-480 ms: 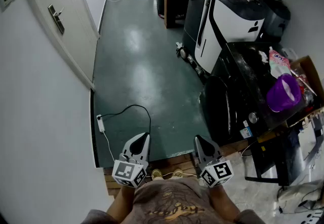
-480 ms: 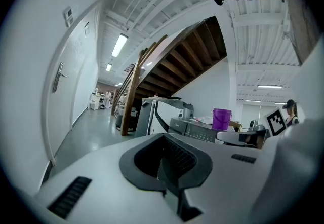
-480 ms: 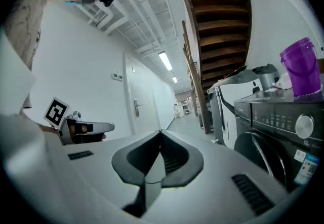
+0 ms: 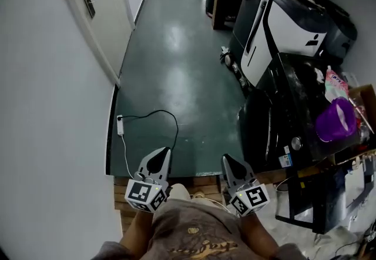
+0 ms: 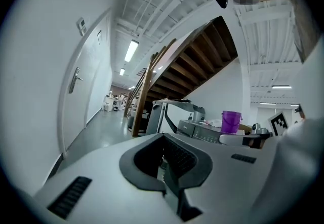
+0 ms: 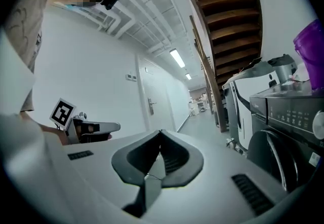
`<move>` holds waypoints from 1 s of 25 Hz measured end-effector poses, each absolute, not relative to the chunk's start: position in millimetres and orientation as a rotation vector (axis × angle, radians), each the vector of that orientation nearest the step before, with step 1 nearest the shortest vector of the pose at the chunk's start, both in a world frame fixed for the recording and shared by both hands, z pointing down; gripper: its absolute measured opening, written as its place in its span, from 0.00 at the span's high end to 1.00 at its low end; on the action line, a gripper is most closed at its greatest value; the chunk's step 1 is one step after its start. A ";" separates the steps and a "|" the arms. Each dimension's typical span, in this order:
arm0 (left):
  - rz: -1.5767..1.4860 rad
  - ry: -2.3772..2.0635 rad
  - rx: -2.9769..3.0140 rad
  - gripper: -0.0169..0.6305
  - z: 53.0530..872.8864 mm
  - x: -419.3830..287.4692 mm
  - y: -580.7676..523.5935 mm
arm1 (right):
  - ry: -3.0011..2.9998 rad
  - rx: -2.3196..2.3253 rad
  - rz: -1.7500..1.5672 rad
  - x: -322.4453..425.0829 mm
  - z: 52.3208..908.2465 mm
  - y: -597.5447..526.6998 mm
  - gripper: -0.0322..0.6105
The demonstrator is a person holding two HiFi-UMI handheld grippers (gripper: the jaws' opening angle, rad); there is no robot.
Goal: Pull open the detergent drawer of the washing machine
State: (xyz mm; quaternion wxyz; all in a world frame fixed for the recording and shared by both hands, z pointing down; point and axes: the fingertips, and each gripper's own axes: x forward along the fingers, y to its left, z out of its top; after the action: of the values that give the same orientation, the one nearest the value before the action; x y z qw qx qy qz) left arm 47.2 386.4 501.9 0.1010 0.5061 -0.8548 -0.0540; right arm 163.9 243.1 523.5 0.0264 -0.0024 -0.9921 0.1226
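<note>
Both grippers, the left gripper (image 4: 160, 157) and the right gripper (image 4: 230, 165), sit low in the head view with their jaws pressed together on nothing. They are well apart from the dark washing machine (image 4: 276, 117) at the right of the frame, whose detergent drawer I cannot pick out. Arriving closed, a gripper would likely bump the drawer front instead of hooking it, a careless reach could tip the purple bucket (image 4: 335, 120) on top, and a loose cable (image 4: 176, 130) loops across the floor at lower left.

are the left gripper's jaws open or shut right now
Shut: in its own view the left gripper has its jaws meeting at the tips, nothing between them.
</note>
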 end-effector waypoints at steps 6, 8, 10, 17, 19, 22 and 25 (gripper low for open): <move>-0.138 -2.565 1.445 0.94 494.3 60.2 396.8 | -3.048 -0.020 0.427 178.1 528.9 240.1 0.95; -0.135 -2.577 1.428 0.94 489.6 62.4 400.0 | -3.053 -0.022 0.438 180.8 527.6 240.1 0.95; -0.130 -2.587 1.434 0.94 487.6 64.0 399.5 | -3.057 -0.024 0.443 182.0 527.5 238.5 0.95; -0.131 -2.589 1.441 0.94 493.2 53.3 384.3 | -3.051 -0.015 0.451 166.2 536.1 225.9 0.95; -0.144 -2.580 1.437 0.94 494.9 42.4 376.9 | -3.050 -0.014 0.443 154.5 537.2 219.8 0.95; -0.149 -2.564 1.442 0.94 502.6 21.9 362.4 | -3.037 -0.009 0.440 133.0 542.7 206.7 0.95; -0.149 -2.554 1.455 0.94 508.5 -8.3 345.4 | -3.028 -0.015 0.430 104.3 547.2 192.8 0.95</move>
State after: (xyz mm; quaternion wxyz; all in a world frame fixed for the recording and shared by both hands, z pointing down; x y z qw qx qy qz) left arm -8.3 345.4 508.5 0.0991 0.4919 -0.8635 -0.0503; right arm 104.3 192.8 547.2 0.0415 -0.0048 -0.9892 0.1405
